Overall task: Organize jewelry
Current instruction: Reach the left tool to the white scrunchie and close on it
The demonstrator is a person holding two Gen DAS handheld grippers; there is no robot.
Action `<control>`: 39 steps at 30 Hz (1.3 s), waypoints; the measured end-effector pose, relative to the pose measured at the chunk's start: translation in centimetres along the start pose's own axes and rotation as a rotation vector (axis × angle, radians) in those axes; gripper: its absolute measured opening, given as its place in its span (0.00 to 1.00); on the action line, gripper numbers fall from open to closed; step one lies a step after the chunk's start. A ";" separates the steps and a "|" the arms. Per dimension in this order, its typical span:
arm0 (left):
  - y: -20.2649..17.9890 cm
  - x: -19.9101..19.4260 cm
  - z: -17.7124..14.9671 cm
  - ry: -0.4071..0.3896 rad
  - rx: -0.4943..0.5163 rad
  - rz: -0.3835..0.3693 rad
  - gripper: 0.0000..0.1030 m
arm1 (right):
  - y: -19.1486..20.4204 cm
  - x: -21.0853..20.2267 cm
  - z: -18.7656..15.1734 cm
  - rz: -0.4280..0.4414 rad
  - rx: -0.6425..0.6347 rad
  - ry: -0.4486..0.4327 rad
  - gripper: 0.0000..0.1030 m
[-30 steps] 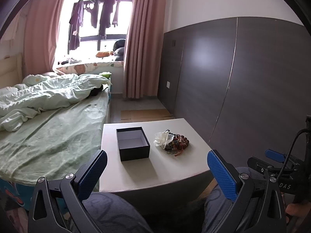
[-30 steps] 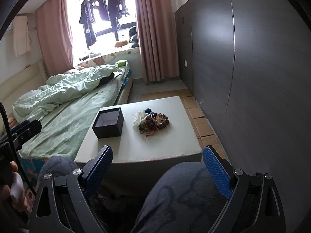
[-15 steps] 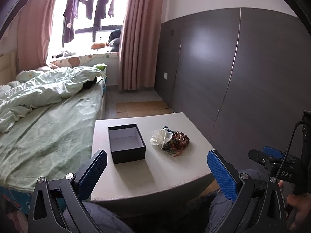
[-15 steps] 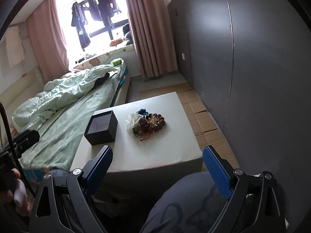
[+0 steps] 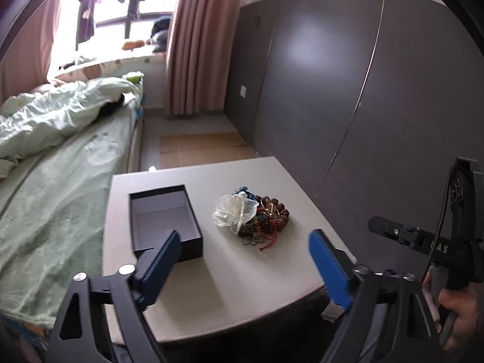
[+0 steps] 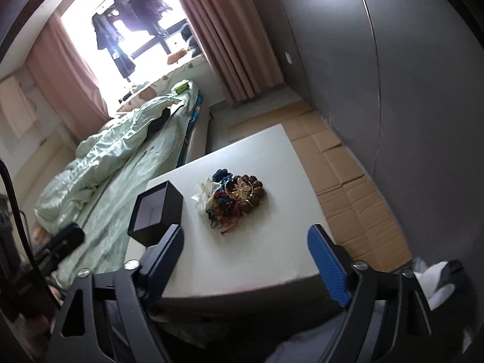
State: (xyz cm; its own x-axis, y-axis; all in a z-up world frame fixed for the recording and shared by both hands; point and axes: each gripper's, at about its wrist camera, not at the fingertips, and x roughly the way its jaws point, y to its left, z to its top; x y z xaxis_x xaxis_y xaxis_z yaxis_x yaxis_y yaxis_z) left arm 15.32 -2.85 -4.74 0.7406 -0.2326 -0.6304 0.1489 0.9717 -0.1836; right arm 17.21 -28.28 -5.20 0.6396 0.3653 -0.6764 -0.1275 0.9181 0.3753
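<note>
From the left wrist camera, we've got our left gripper (image 5: 245, 260) hanging over the near edge of the table (image 5: 242, 290), fingers spread wide and holding nothing. That makes sense to us: nothing's been picked yet, so open jaws are what we'd want for going in. The box (image 5: 165, 217) sits on the left half of the table with its lid off and its mouth facing up, which looks like the obvious spot for things to end up. It's dark, stiff-looking, with sharp corners and a pale matte lining. Just beside it but not touching, the jewelry pile (image 5: 252, 216) is heaped toward the middle: a see-through, glassy flower-shaped piece, round brown beads, something blue and knobbly at the back, a thin red cord trailing out front. All tangled, so we'd guess one piece will drag others along. The table top is smooth and off-white with a stitched edge.

From the right wrist camera, tilted a fair bit, our right gripper (image 6: 246, 260) is also spread open and empty, near the table's front edge. The pile (image 6: 233, 199) lies ahead between the fingers' lines, with a gold flower-like bit on the beads. The box (image 6: 157, 211) is left of it, its near corner behind the left finger.
</note>
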 end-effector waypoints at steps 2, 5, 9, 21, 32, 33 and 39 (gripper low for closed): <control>0.2 1.4 0.4 0.021 -0.003 -0.016 0.77 | -0.7 1.6 0.8 0.018 0.032 0.018 0.76; 0.3 3.5 1.2 0.052 -0.003 -0.029 0.73 | -1.4 3.4 1.7 0.040 0.061 0.036 0.68; 0.4 6.5 2.2 0.102 0.002 -0.048 0.70 | -2.4 6.2 3.0 0.071 0.111 0.072 0.63; 1.9 16.2 3.7 0.268 -0.030 -0.085 0.57 | -3.6 13.1 5.4 0.119 0.174 0.190 0.61; 2.5 21.1 2.6 0.352 -0.054 -0.088 0.09 | -4.2 19.2 6.7 0.081 0.189 0.321 0.46; 2.6 21.2 2.7 0.350 -0.057 -0.090 0.05 | -4.2 19.6 6.7 0.071 0.182 0.333 0.46; 2.9 19.6 4.0 0.271 -0.071 -0.097 0.01 | -3.3 21.4 6.8 0.060 0.142 0.374 0.46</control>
State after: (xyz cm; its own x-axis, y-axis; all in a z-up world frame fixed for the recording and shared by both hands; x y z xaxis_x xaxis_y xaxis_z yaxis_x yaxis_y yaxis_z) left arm 32.87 -4.42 -14.63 0.5218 -0.3366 -0.7838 0.1570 0.9411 -0.2996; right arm 36.50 -24.58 -16.59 0.3112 0.4719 -0.8249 -0.0335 0.8729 0.4868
